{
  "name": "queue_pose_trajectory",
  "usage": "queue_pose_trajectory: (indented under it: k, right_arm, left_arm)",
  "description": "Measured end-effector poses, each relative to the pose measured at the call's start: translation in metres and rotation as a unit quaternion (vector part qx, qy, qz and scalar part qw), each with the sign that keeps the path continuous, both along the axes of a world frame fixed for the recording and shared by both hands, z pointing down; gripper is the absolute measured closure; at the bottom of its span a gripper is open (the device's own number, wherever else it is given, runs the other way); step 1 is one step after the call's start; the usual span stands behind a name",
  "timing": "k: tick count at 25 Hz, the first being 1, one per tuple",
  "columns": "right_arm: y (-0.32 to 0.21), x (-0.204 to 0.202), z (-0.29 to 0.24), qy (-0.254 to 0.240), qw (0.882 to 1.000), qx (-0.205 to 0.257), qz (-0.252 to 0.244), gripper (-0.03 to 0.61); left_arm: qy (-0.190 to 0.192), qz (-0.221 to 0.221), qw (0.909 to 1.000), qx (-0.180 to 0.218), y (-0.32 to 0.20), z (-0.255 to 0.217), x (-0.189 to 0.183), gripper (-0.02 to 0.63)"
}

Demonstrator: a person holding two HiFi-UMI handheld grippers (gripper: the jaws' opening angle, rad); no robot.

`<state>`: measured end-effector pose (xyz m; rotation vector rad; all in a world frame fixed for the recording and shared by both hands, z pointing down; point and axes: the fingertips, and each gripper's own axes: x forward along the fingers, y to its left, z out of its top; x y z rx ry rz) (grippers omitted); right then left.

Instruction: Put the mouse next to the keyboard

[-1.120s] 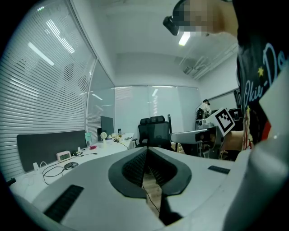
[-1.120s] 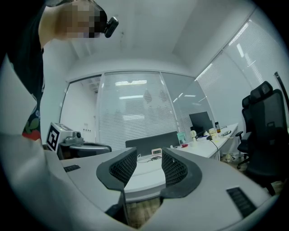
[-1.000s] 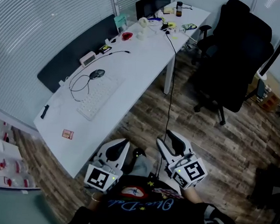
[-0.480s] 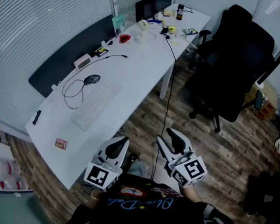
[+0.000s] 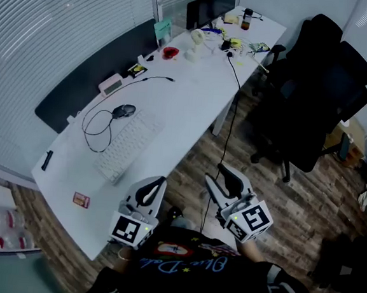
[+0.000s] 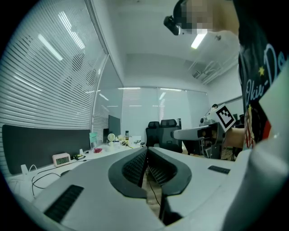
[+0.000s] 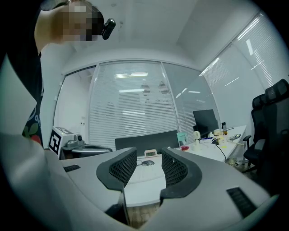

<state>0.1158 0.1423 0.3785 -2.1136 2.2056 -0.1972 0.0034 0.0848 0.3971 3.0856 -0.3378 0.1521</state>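
Note:
A dark mouse (image 5: 124, 111) with a looping black cable lies on the white desk (image 5: 174, 103), just beyond the far end of the white keyboard (image 5: 128, 145). Both grippers hang low in front of the person, off the desk's near edge and over the wooden floor. My left gripper (image 5: 156, 184) is shut with nothing in it; its jaws meet in the left gripper view (image 6: 147, 151). My right gripper (image 5: 218, 177) stands open and empty. Through its gap (image 7: 149, 155) the mouse (image 7: 146, 163) and the keyboard (image 7: 147, 174) show far ahead.
Two black office chairs (image 5: 310, 90) stand right of the desk. A black cable (image 5: 228, 114) drops from the desk to the floor. A small clock (image 5: 111, 85), a black pen (image 5: 47, 160), a red card (image 5: 81, 199) and far-end clutter (image 5: 212, 37) share the desk, backed by a dark partition (image 5: 87, 77).
The head view has swung a little, so the desk sits slightly differently in the picture. Both grippers stay in the same place with their jaws as before.

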Motion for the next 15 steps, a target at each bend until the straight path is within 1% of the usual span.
queue_pose_trajectory:
  k: [3, 9, 15]
  right_arm:
    - [-0.026, 0.002, 0.000, 0.006, 1.000, -0.004, -0.008, 0.439]
    - [-0.075, -0.004, -0.007, 0.014, 0.999, -0.008, -0.032, 0.439]
    - [-0.107, -0.013, -0.008, 0.030, 0.998, -0.024, -0.049, 0.439]
  left_arm:
    - [0.009, -0.010, 0.9999, 0.003, -0.024, 0.000, 0.001, 0.609]
    - [0.021, -0.032, 0.9993, -0.004, -0.072, 0.002, -0.005, 0.609]
    - [0.027, -0.053, 0.9981, -0.014, -0.096, 0.005, -0.019, 0.609]
